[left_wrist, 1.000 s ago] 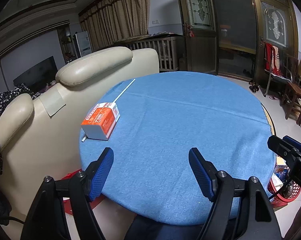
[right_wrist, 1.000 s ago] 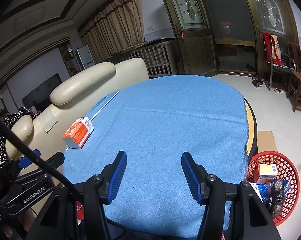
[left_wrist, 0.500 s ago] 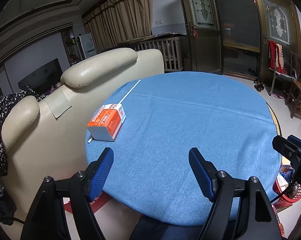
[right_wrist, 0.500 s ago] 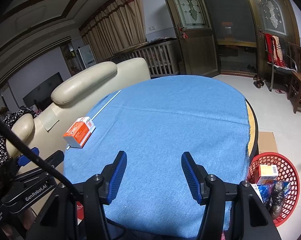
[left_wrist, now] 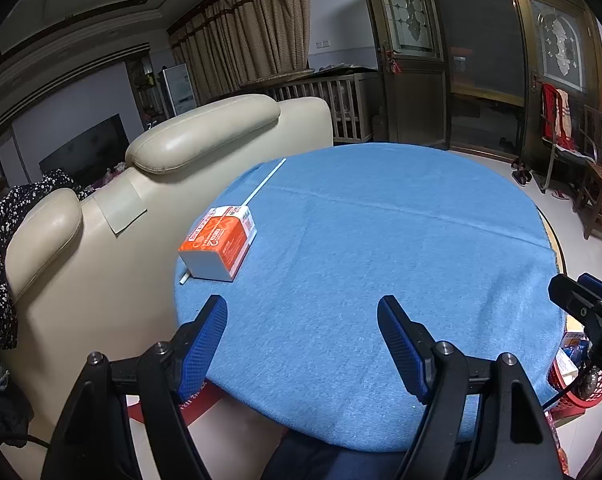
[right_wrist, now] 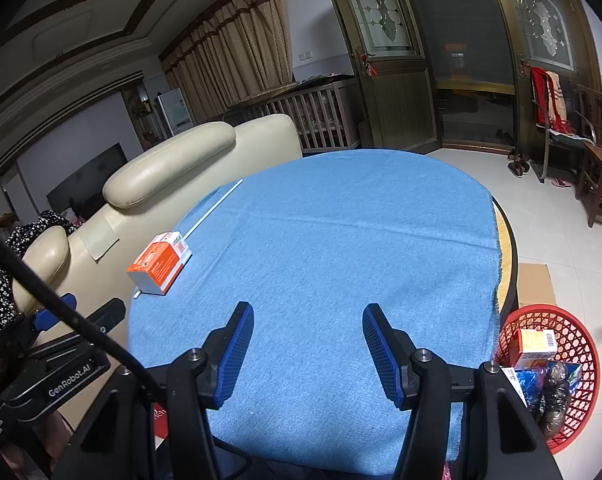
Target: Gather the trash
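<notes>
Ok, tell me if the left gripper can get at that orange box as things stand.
Probably yes: the left gripper stands open and empty, and only bare blue cloth lies between it and the orange box.

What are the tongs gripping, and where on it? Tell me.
Nothing. The left tongs and right tongs both stand open over the blue cloth, and the orange box lies untouched.

Left gripper (left_wrist: 301, 316) and right gripper (right_wrist: 308, 322) side by side, jaws apart, empty.

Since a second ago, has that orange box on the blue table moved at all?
No. The orange box keeps its spot beside the white stick near the cloth's sofa-side edge; only the left camera's view shifted slightly.
</notes>
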The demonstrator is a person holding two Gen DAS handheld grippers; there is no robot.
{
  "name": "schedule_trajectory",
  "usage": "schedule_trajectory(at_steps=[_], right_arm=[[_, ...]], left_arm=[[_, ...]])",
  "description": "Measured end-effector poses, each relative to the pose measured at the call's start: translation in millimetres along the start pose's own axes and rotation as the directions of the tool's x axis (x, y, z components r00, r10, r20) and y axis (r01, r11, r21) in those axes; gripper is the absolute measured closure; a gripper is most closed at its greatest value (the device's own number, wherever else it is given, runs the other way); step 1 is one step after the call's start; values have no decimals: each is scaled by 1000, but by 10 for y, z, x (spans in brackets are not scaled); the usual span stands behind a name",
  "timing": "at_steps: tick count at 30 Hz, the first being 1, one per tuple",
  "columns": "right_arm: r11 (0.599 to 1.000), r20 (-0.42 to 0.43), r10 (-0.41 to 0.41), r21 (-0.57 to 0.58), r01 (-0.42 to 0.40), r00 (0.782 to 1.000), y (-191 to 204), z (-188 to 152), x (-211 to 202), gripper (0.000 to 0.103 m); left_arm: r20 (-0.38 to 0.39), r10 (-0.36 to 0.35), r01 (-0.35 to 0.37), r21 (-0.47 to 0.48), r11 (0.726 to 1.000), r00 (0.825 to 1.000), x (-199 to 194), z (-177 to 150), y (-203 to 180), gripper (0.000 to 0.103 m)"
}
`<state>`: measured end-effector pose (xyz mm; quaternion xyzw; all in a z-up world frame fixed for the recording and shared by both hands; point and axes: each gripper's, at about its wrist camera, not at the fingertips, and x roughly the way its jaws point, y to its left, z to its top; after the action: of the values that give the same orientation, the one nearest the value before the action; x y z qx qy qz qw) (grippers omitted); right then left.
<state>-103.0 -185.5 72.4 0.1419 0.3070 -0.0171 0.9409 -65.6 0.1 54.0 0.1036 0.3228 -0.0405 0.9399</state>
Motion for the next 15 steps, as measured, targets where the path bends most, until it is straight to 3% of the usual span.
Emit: schedule_trajectory(at_steps=[15], right_arm=[[1000, -6, 5, 6, -5, 1000, -4, -12, 12, 42]], left_arm=[[-16, -4, 4, -1, 1000, 1000, 30, -18, 12, 25]])
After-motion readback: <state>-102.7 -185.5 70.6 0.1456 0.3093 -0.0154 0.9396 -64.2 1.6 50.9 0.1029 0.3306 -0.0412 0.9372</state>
